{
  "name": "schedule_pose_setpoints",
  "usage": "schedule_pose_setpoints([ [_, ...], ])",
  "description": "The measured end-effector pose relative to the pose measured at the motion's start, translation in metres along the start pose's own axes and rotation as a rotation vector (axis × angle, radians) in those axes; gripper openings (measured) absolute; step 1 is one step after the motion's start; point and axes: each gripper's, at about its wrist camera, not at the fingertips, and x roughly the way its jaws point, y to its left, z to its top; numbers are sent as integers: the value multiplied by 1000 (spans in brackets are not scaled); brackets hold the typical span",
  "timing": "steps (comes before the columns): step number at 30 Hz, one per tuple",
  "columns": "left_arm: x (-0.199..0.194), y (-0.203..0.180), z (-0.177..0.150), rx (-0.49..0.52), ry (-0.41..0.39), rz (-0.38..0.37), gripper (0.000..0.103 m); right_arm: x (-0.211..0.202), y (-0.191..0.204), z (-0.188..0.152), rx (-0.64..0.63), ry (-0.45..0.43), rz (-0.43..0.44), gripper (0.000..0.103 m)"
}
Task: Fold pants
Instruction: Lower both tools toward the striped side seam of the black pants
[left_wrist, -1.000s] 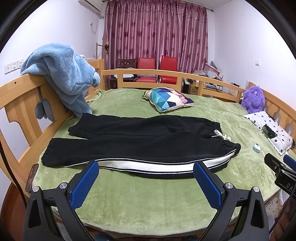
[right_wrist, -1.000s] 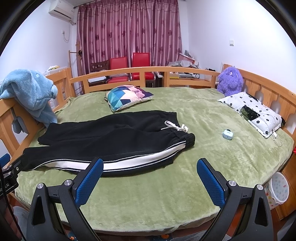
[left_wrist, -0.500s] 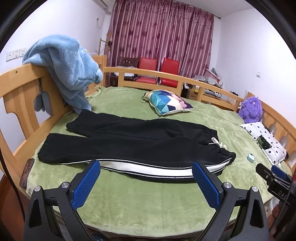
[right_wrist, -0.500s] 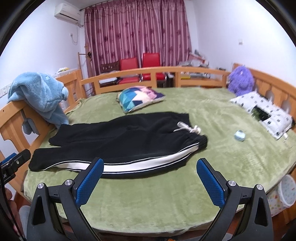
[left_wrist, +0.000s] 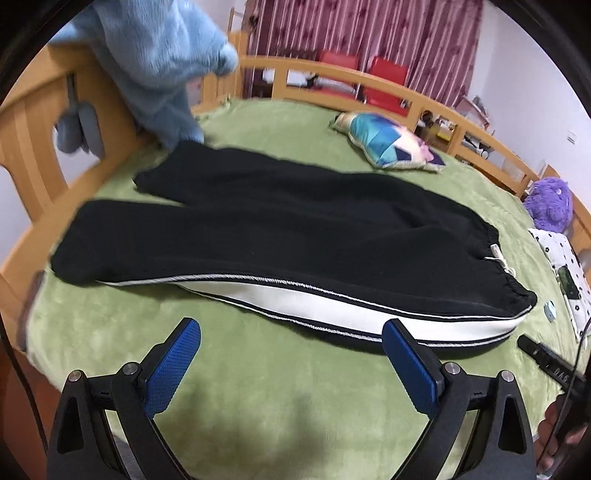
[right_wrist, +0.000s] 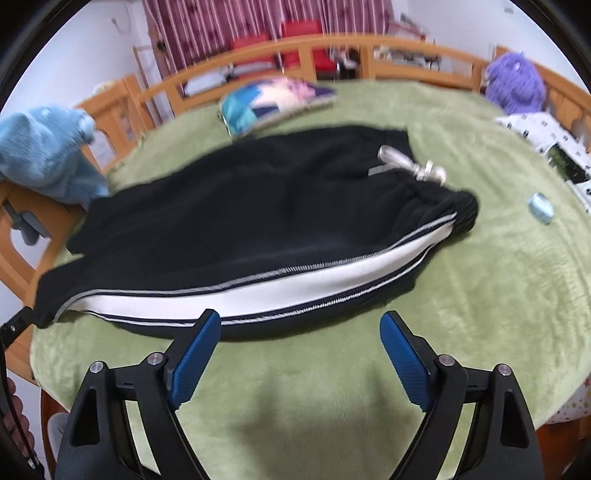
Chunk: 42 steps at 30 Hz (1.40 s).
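Swooped down closer toward the black pants (left_wrist: 280, 236), now lying flat across the green bed (left_wrist: 258, 387) around 12 o'clock. Left gripper (left_wrist: 291, 354) wide and empty, right gripper (right_wrist: 300, 349) narrowing on nothing yet. Best to pinch the striped near edge cleanly. Far leg cuffs blurry, hard to read.

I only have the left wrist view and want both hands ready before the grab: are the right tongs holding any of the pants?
Observer: No. The right tongs are closing with nothing between them, only the green blanket below.
Operator: Where are they aimed?
Observer: At the near edge of the pants, just under the white stripe, roughly halfway along it. I can't tell whether the tips touch the cloth.
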Motion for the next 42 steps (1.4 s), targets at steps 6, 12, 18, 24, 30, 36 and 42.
schedule_pose_setpoints([
  [6,40,0,-4,-6,49,-2,99,46,-9,1,-3,77,-16,80],
  [12,67,10,-12,-35,91,-13,99,66,-13,2,16,104,1,75],
  [18,79,22,-16,-54,107,18,97,73,-10,4,9,110,1,75],
  [24,81,36,-17,-40,92,92,96,75,-9,4,22,114,-7,75],
  [30,77,63,-17,23,21,160,96,67,-25,3,50,74,-15,75],
  [36,70,108,-9,-90,13,42,96,60,-40,7,107,40,-4,75],
  [42,74,136,-7,-200,38,-72,96,58,-47,7,174,48,41,75],
])
